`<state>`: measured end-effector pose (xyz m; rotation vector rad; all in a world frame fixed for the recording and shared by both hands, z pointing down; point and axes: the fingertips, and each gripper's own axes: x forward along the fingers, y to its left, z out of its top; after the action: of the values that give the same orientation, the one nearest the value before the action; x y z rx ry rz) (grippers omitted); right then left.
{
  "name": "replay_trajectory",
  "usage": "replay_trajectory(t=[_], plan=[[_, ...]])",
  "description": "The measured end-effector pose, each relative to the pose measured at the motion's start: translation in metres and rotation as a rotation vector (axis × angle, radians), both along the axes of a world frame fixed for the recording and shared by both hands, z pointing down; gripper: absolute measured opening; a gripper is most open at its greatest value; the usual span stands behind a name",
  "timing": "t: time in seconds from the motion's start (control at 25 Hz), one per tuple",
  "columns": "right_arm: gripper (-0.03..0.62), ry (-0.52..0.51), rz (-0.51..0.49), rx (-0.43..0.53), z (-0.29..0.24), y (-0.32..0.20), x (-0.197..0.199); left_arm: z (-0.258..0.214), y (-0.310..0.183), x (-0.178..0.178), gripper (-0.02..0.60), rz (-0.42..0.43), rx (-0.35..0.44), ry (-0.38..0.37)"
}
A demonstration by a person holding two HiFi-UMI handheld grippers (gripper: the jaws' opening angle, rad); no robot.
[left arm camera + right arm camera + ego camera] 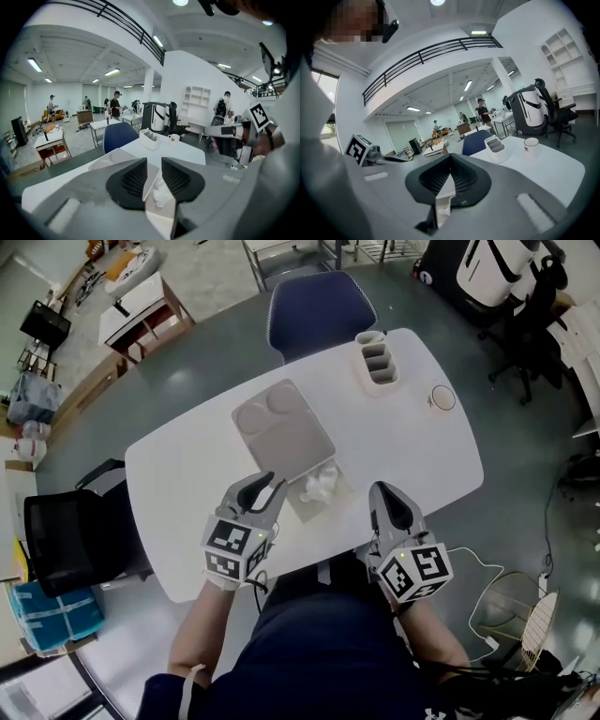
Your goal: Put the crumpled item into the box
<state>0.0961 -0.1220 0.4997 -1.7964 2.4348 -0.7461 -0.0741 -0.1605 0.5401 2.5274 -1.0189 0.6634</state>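
Observation:
A white crumpled item point(322, 486) lies in a small shallow box point(302, 509) near the table's front edge. The box's flat grey lid point(281, 432) lies open behind it. My left gripper point(265, 486) stands just left of the box, its jaws a little apart with nothing clamped. In the left gripper view the crumpled item point(159, 192) and a box edge point(151, 180) show through the gap of that gripper point(153, 176). My right gripper point(382, 493) is to the right of the box, apart from it and shut on nothing. In the right gripper view, part of the box point(443, 204) shows below that gripper point(451, 176).
The white table point(187, 474) also carries a white divided organiser point(376, 362) and a cup point(442, 397) at the far right. A blue chair point(319, 310) stands behind the table and a black chair point(80, 531) at its left. Cables point(487, 568) lie on the floor at right.

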Motion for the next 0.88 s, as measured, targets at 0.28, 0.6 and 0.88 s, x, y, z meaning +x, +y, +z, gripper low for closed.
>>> replay_trajectory(t=[0.28, 0.6, 0.88], plan=[[0.002, 0.012, -0.057, 0.032, -0.018, -0.007, -0.022, -0.051, 0.009, -0.022, 0.104, -0.063, 0.108, 0.064], [0.002, 0.026, -0.067, 0.089, -0.052, -0.019, -0.029, -0.135, 0.008, -0.063, 0.037, -0.198, 0.243, 0.264], [0.002, 0.017, -0.048, 0.184, -0.097, -0.029, -0.026, -0.18, 0.015, -0.069, 0.029, -0.196, 0.317, 0.34]])
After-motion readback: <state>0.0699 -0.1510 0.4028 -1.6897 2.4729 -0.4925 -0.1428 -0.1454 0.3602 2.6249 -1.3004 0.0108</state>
